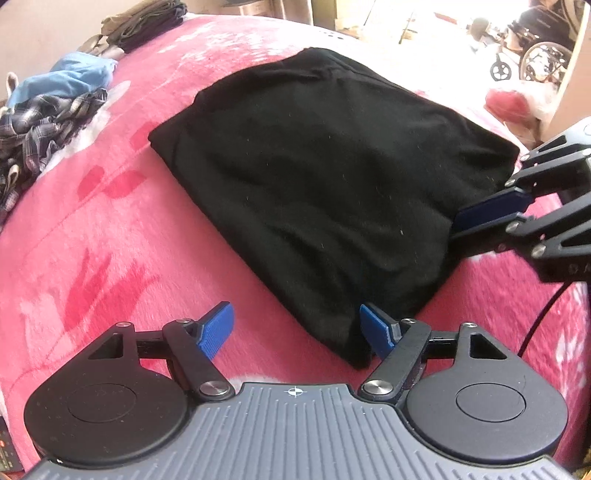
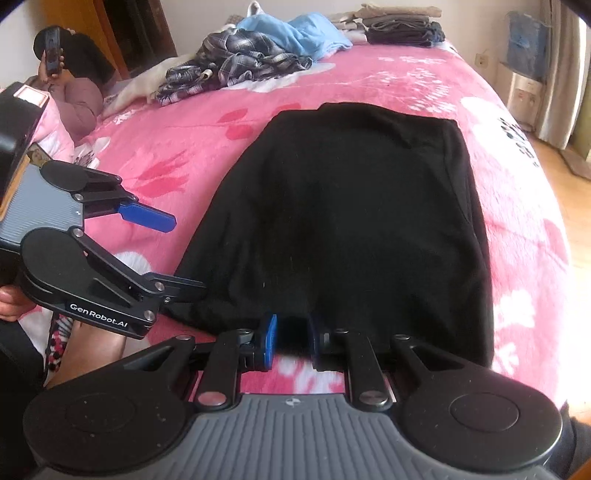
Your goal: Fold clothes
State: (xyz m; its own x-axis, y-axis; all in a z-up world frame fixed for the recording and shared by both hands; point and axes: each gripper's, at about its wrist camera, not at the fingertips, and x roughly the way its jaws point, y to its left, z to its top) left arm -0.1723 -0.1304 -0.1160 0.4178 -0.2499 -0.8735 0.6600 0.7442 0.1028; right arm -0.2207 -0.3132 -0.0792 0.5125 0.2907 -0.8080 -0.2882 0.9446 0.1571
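The bed (image 2: 369, 74) under its pink flowered blanket carries everything, and on it the black garment (image 2: 351, 221) lies flat as a rough rectangle, already doubled by the look of its thick edges, its near hem toward me. Toward the head of the bed sit a loose heap of plaid and blue clothes (image 2: 251, 55) and a neat stack of folded ones (image 2: 402, 27). My right tool (image 2: 291, 341) has its fingers drawn close on the near hem, pinching a bit of black cloth between the pads. My left tool (image 1: 297, 328) stands spread wide at the near left corner of the garment, one pad just at the cloth, gripping nothing. I judge I am in the middle of a fold on this piece, though the same scene would also suit my left tool having just let go after laying one down. If another fold is due, both corners need holding and an even lift.
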